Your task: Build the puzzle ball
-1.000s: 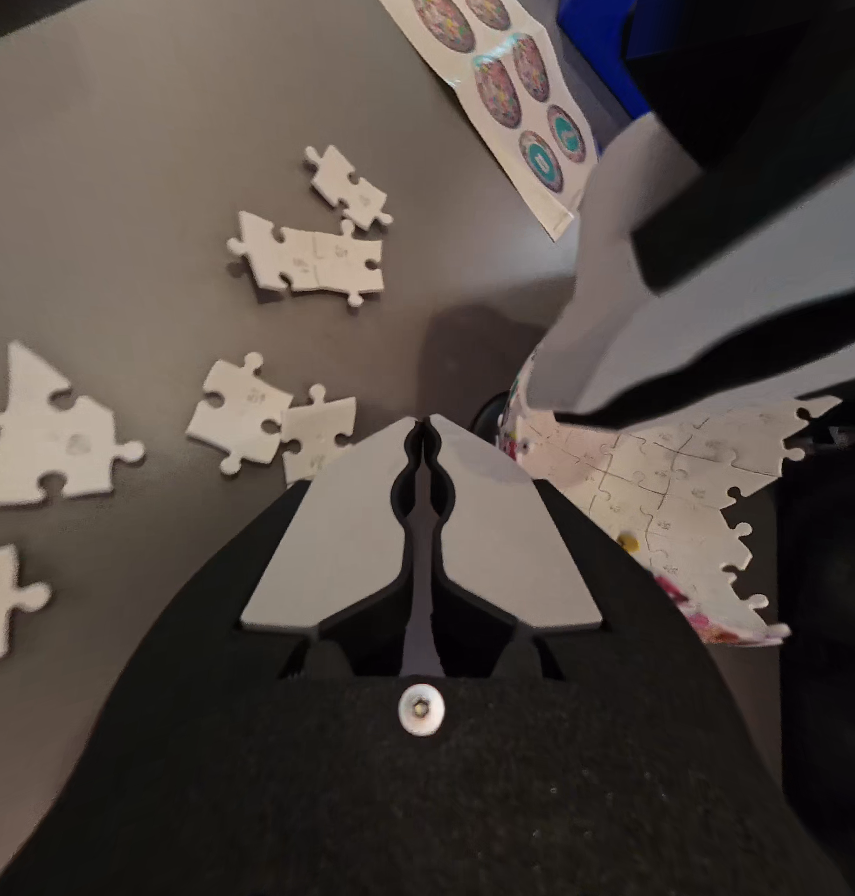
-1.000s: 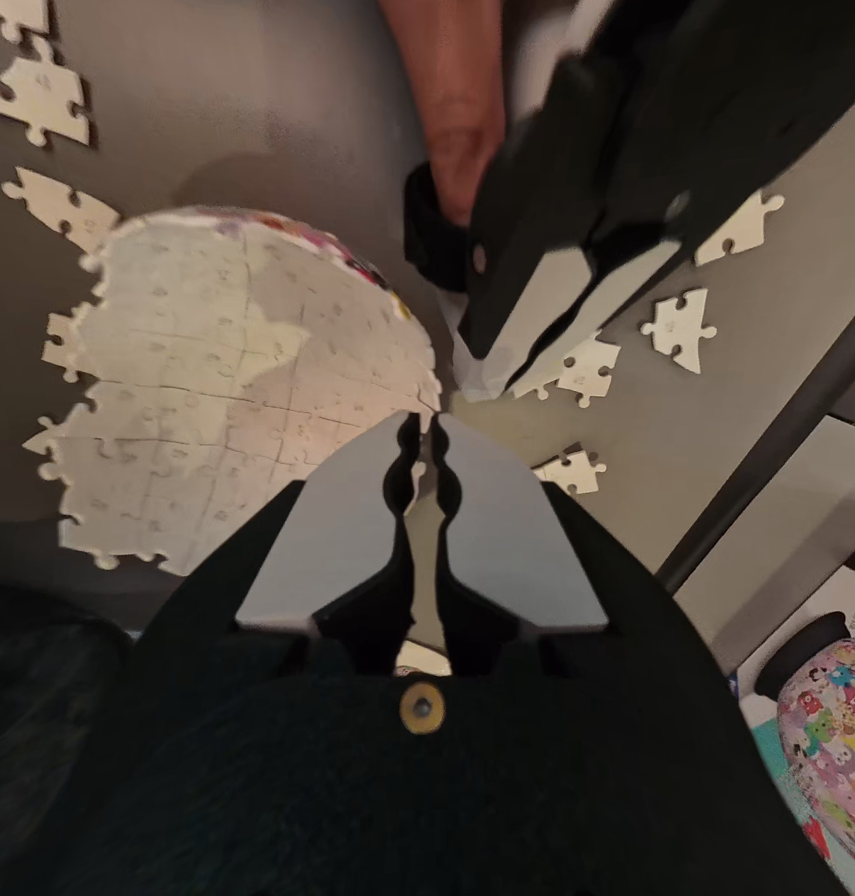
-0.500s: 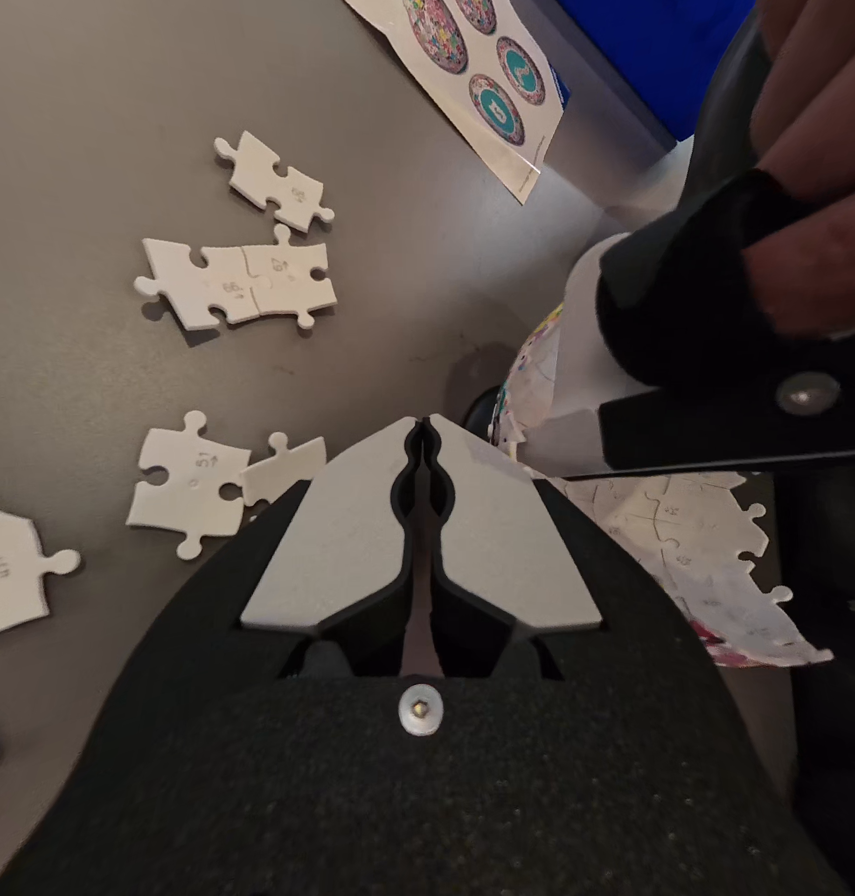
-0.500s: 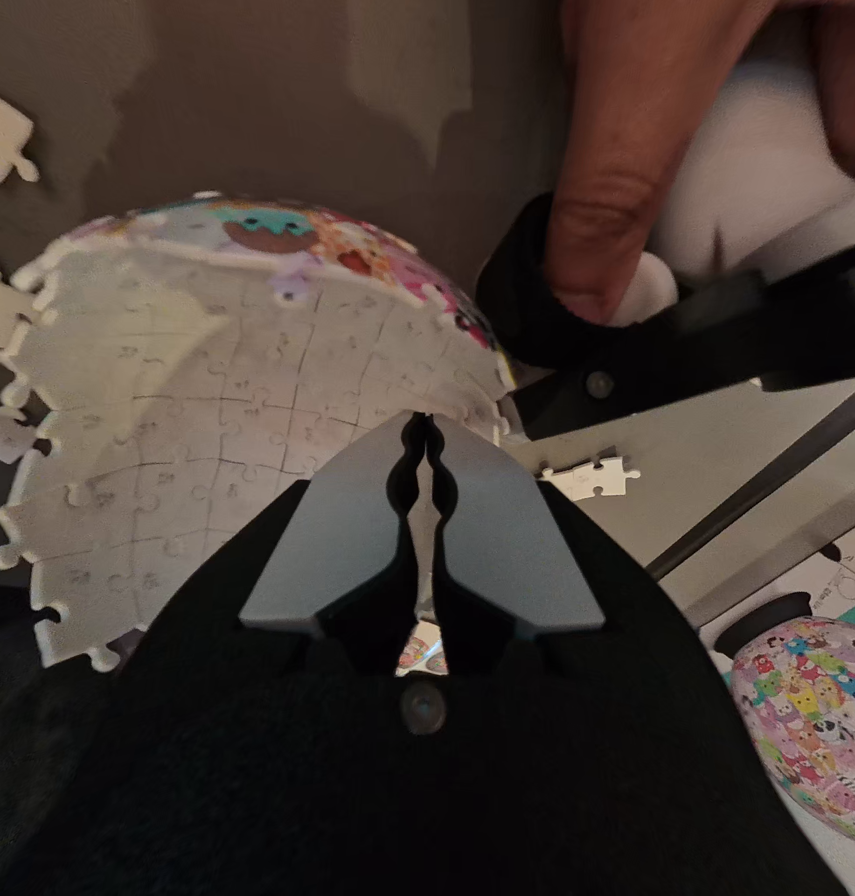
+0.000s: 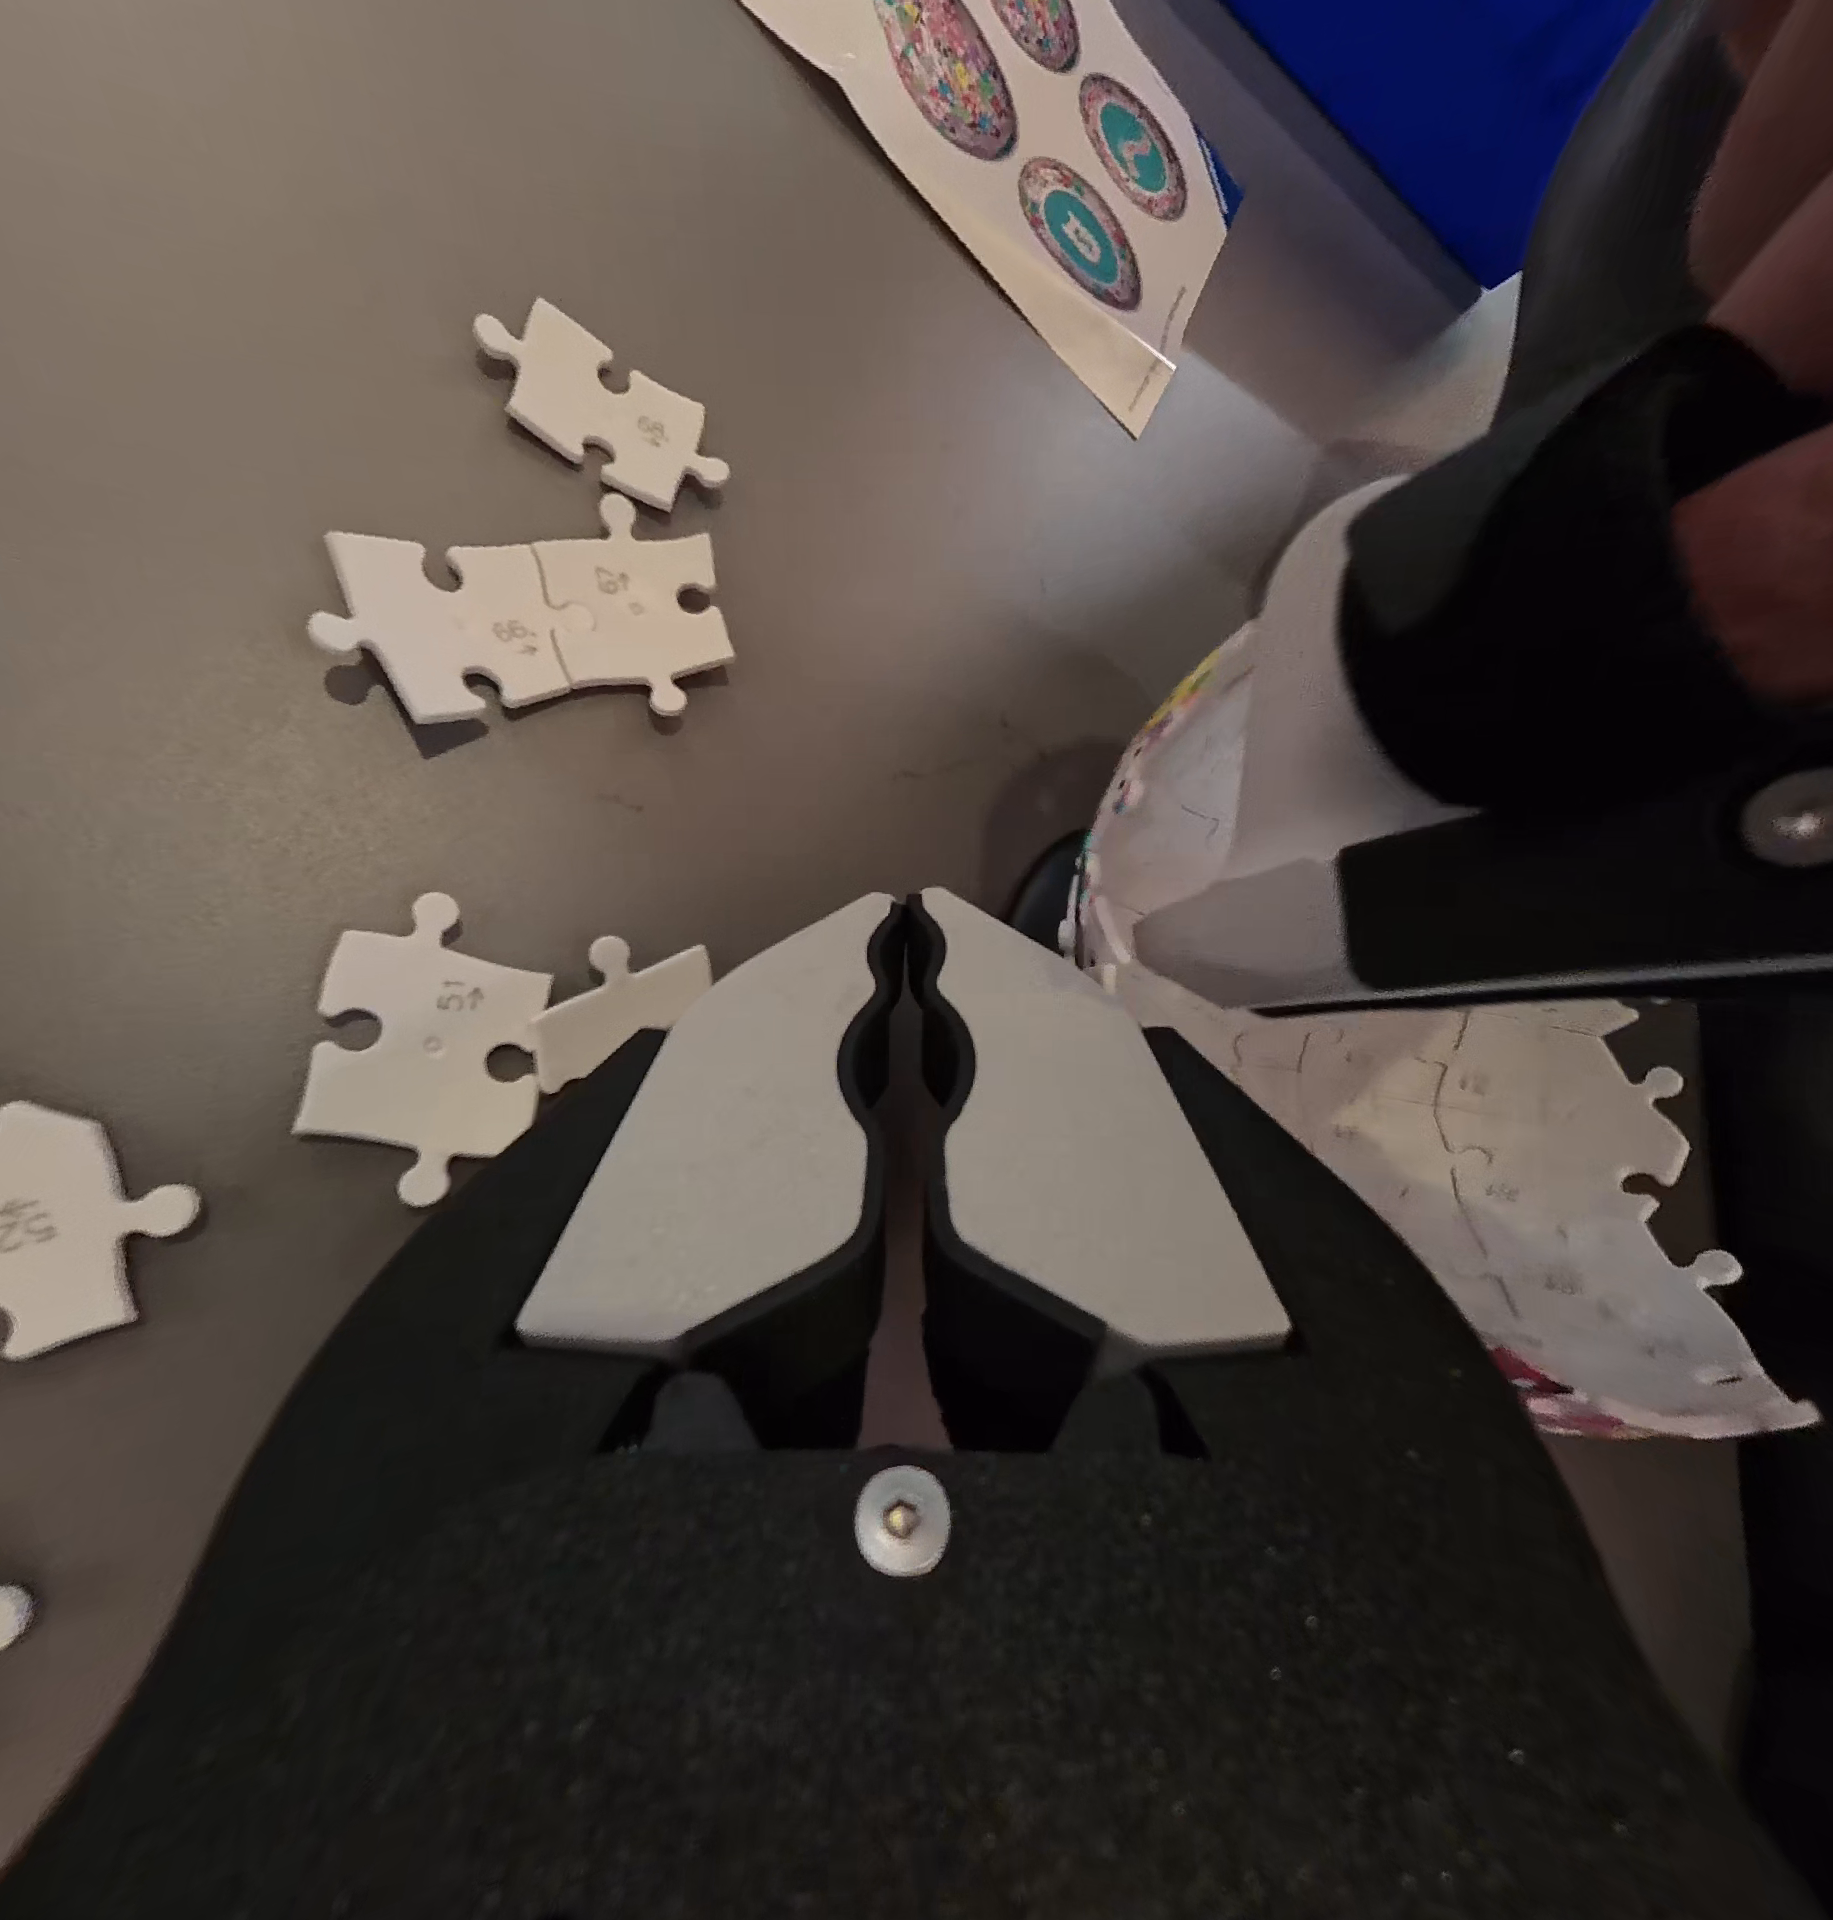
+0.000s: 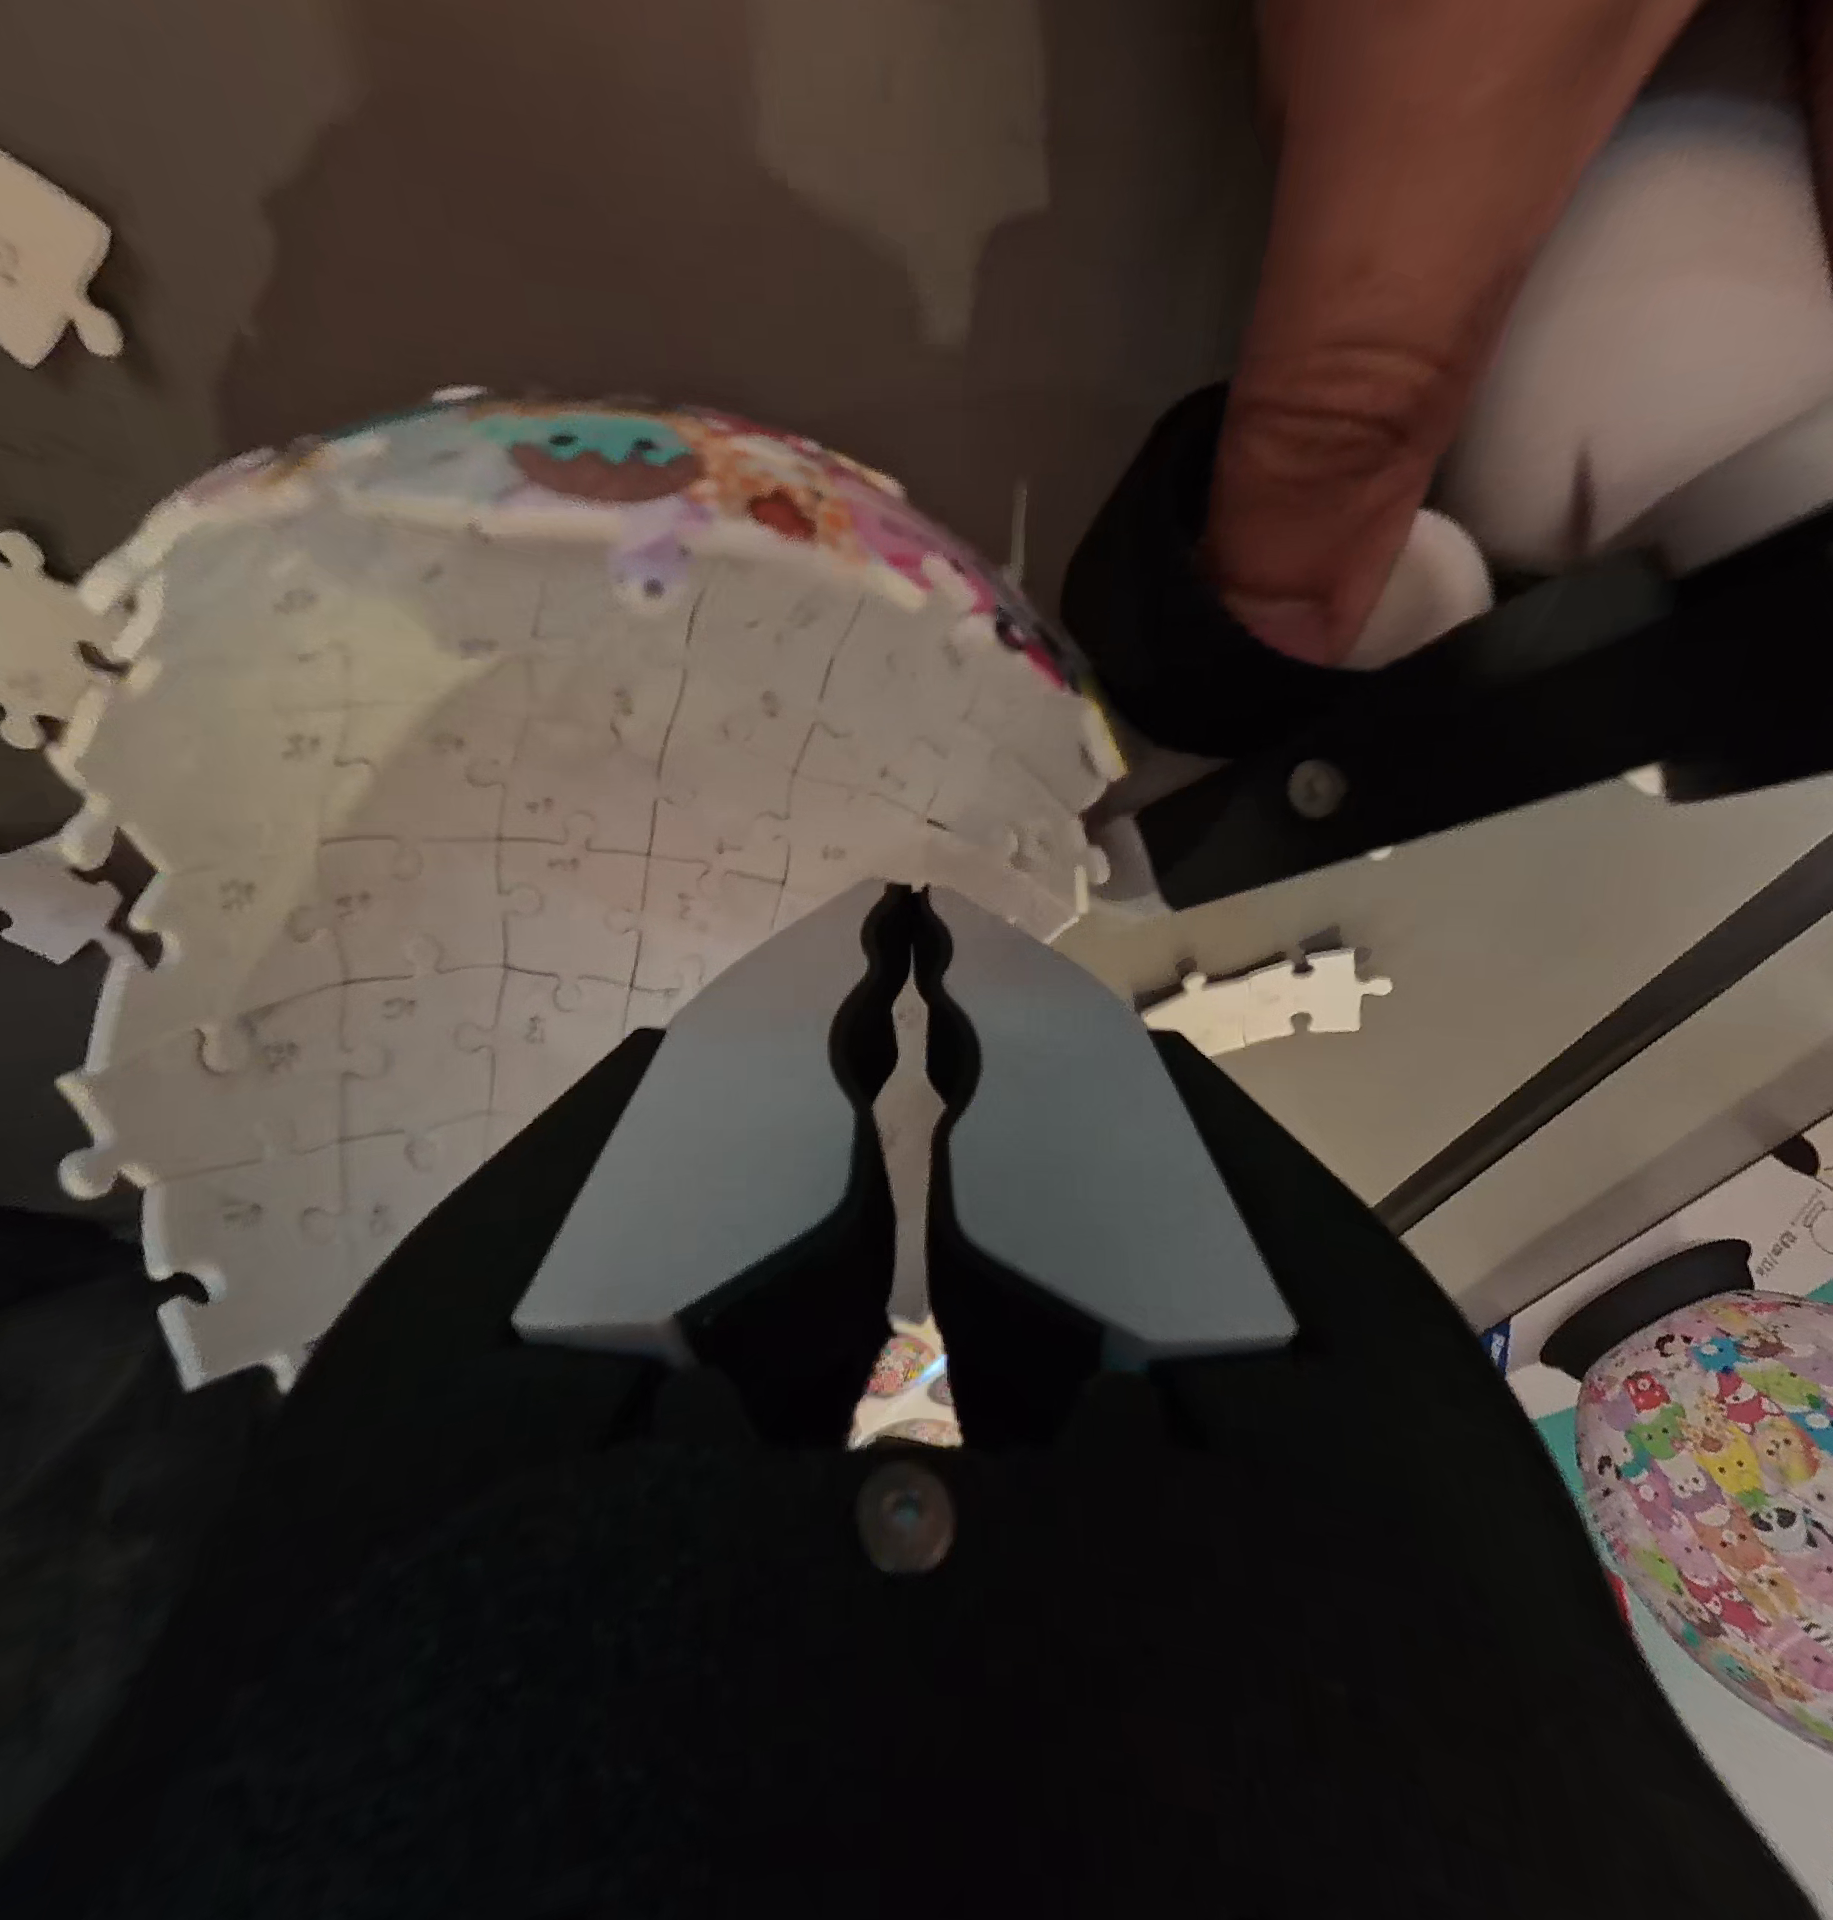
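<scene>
Left claw (image 5: 907, 914): fingers together, nothing between them, tips hovering over the grey table (image 5: 164, 416). Right claw (image 6: 907, 904): fingers closed to a thin slit, tips at the rim of the half-built puzzle ball (image 6: 455, 831); I can't tell if they're actually pinching the edge.

The ball is a curved shell, white numbered inside facing my right camera, coloured printed outside showing along its top edge. Its border is jagged with open tabs. In the left view the same shell (image 5: 1463, 1143) sits just right of my left claw, with the right claw's grey finger (image 5: 1234, 935) lying against its upper rim and a hand (image 5: 1785, 436) on that tool's black grip.

Loose pieces on the table, white backs up, left view:
- single piece (image 5: 605, 410) far side
- joined pair (image 5: 538, 623) just below it
- one piece (image 5: 429, 1049) near my left finger, touching another piece (image 5: 621, 1003) that's partly hidden behind the claw
- larger piece (image 5: 39, 1236) at the left edge

In the right view another joined pair (image 6: 1270, 997) lies just right of the shell, below the left tool's black body (image 6: 1411, 727), where a thumb (image 6: 1348, 436) presses on the grip.

Printed sheet (image 5: 1057, 166) with round colourful pictures sits at the table's far edge. Puzzle box (image 6: 1743, 1455) with a picture of a colourful ball is off the table edge, lower right in the right view.
</scene>
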{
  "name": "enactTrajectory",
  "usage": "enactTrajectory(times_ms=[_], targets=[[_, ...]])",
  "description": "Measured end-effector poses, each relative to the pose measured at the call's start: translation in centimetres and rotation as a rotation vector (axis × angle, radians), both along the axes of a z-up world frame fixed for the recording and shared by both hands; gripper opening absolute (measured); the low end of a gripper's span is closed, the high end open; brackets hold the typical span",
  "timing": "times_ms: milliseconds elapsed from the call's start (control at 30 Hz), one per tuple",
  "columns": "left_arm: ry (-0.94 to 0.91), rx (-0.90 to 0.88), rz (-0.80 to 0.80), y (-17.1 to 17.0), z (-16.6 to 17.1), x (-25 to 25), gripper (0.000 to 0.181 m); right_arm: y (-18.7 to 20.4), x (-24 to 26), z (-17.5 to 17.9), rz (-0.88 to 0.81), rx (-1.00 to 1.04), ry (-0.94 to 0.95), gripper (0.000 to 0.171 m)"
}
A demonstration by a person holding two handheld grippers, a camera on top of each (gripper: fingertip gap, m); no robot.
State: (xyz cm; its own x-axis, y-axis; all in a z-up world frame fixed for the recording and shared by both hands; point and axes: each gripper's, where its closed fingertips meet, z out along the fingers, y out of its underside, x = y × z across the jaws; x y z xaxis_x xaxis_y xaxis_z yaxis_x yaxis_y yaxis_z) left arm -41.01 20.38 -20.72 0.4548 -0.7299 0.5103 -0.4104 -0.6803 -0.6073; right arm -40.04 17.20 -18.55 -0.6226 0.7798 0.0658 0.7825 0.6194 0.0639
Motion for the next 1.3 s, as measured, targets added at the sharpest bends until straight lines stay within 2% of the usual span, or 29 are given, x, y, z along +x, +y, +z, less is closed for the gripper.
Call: enactTrajectory(times_ms=[300, 567, 700, 1033, 1300], targets=[[0.000, -0.020, -0.008, -0.3, 0.0, 0.4, 0.000, 0.0, -0.4, -1.3, -0.008, -0.005, -0.039, 0.000], [0.018, -0.033, 0.014, -0.1, -0.2, -0.2, 0.000, 0.0, 0.5, 0.2, -0.002, -0.007, -0.009, 0.000], [0.060, -0.055, 0.051, -0.1, -0.2, -1.8, 0.000, -0.4, 0.4, -0.3, 0.012, -0.010, -0.029, 0.000], [0.034, -0.147, -0.032, -1.9, -0.5, -0.6, 0.000, 0.4, -0.3, -1.0, 0.005, 0.049, -0.021, 0.000], [0.018, -0.170, -0.034, -2.1, -0.4, -0.4, 0.000, 0.3, -0.5, -1.0, 0.003, 0.075, 0.002, 0.000]])
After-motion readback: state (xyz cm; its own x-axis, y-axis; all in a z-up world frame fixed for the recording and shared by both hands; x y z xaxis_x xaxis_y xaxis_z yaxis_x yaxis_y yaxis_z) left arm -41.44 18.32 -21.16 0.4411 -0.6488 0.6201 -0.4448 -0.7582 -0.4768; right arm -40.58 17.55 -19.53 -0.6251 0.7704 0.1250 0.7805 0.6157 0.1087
